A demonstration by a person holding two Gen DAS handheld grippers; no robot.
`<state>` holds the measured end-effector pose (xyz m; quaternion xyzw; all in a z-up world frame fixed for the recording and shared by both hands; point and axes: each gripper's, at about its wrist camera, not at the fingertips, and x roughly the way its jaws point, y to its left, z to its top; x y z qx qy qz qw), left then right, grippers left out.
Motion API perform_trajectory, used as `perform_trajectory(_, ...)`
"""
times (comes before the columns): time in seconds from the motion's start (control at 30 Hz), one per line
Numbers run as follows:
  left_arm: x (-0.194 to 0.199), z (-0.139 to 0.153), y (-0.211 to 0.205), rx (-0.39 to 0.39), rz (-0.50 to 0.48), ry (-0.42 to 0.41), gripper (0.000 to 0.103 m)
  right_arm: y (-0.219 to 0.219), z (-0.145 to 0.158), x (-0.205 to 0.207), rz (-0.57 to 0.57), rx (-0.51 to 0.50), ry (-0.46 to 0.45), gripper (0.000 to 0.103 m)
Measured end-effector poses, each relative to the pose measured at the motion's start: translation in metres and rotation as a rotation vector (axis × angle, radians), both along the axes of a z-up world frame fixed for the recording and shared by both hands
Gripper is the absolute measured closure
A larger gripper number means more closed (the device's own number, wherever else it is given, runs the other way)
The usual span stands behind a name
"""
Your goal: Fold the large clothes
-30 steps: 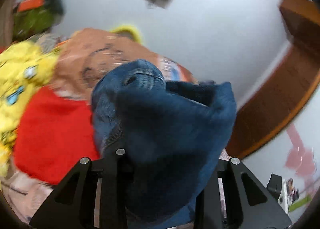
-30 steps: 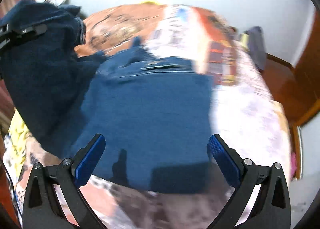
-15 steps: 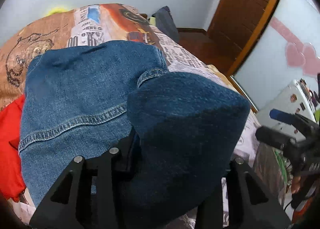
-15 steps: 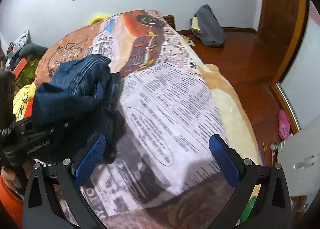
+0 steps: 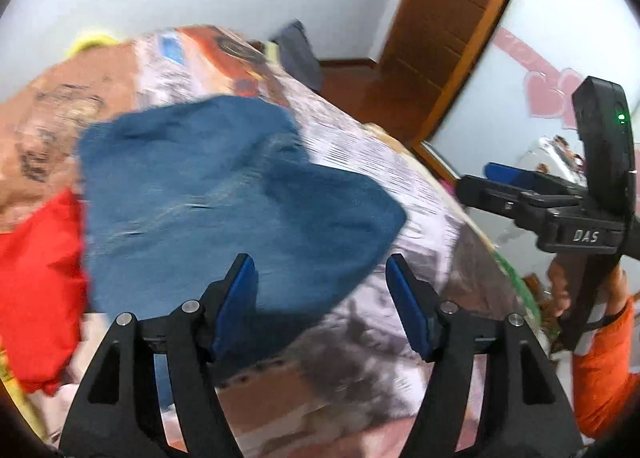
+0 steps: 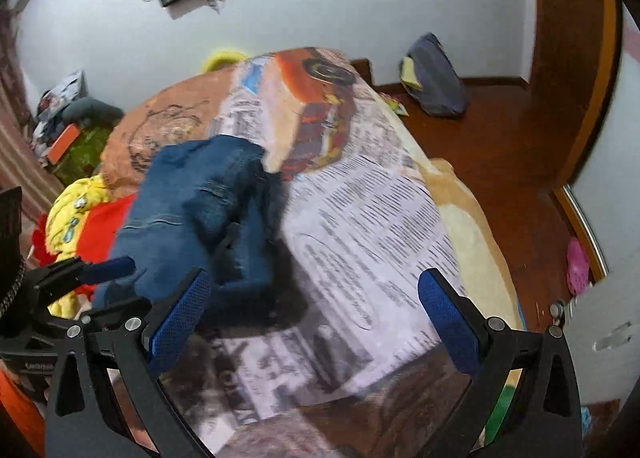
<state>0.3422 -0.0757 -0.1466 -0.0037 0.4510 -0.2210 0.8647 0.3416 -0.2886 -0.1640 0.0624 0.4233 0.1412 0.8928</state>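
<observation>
We see the blue denim garment (image 5: pixel 224 194) lying in a loose, bunched heap on the bed's newspaper-and-car print blanket (image 6: pixel 380 226), on the half of the blanket nearer the red cloth (image 5: pixel 36 278). Our left gripper (image 5: pixel 320 298) hangs just above the near edge of the denim with its blue-padded fingers (image 5: pixel 236 306) spread and nothing between them. Our right gripper (image 6: pixel 312 318) is likewise released, its jaws wide apart over bare blanket, with the denim heap off to its left. Beside the denim, on the side away from the blanket's car picture, lie the red cloth and a yellow cartoon-print fabric (image 6: pixel 70 214). Beyond the blanket a dark grey bag (image 6: pixel 434 78) sits on the brown wooden floor (image 6: pixel 516 198).
</observation>
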Motion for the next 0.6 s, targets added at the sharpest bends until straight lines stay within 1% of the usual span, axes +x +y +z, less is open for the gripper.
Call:
perform_trajectory(0.07, -0.006, 0.009, 0.022, 0.056, 0.065, -0.063, 0.035, 0.015, 0.006, 0.0, 0.038, -0.005, -0.018, 0.0)
perform_trajectory(0.13, -0.008, 0.013, 0.039, 0.11, 0.117, -0.1, 0.032, 0.032, 0.008, 0.002, 0.076, -0.011, -0.026, 0.0)
perform_trajectory(0.17, -0.007, 0.012, 0.047, 0.131, 0.141, -0.104, 0.031, 0.041, 0.007, 0.004, 0.096, -0.017, -0.026, 0.0)
perform_trajectory(0.23, -0.002, 0.004, 0.065, 0.166, 0.192, -0.083, 0.031, 0.056, 0.004, 0.007, 0.127, -0.029, -0.028, 0.0)
perform_trajectory(0.3, 0.003, -0.006, 0.077, 0.167, 0.219, -0.052, 0.031, 0.074, -0.004, 0.014, 0.175, -0.04, -0.02, 0.0)
perform_trajectory(0.33, 0.007, -0.014, 0.085, 0.168, 0.233, -0.026, 0.031, 0.082, -0.009, 0.02, 0.201, -0.042, -0.01, 0.0)
perform_trajectory(0.4, 0.01, -0.035, 0.094, 0.205, 0.278, 0.025, 0.031, 0.093, -0.022, 0.032, 0.235, -0.058, 0.031, 0.0)
perform_trajectory(0.43, 0.011, -0.045, 0.097, 0.198, 0.284, 0.041, 0.029, 0.097, -0.028, 0.038, 0.235, -0.074, 0.061, 0.0)
perform_trajectory(0.47, 0.01, -0.052, 0.099, 0.176, 0.289, 0.047, 0.029, 0.1, -0.039, 0.046, 0.229, -0.098, 0.103, 0.0)
perform_trajectory(0.5, 0.008, -0.057, 0.104, 0.141, 0.303, 0.049, 0.028, 0.101, -0.045, 0.051, 0.226, -0.113, 0.123, 0.001)
perform_trajectory(0.57, 0.003, -0.06, 0.109, 0.097, 0.316, 0.051, 0.027, 0.096, -0.057, 0.058, 0.214, -0.17, 0.143, 0.001)
perform_trajectory(0.6, 0.002, -0.062, 0.112, 0.08, 0.319, 0.054, 0.025, 0.092, -0.06, 0.058, 0.212, -0.182, 0.14, 0.001)
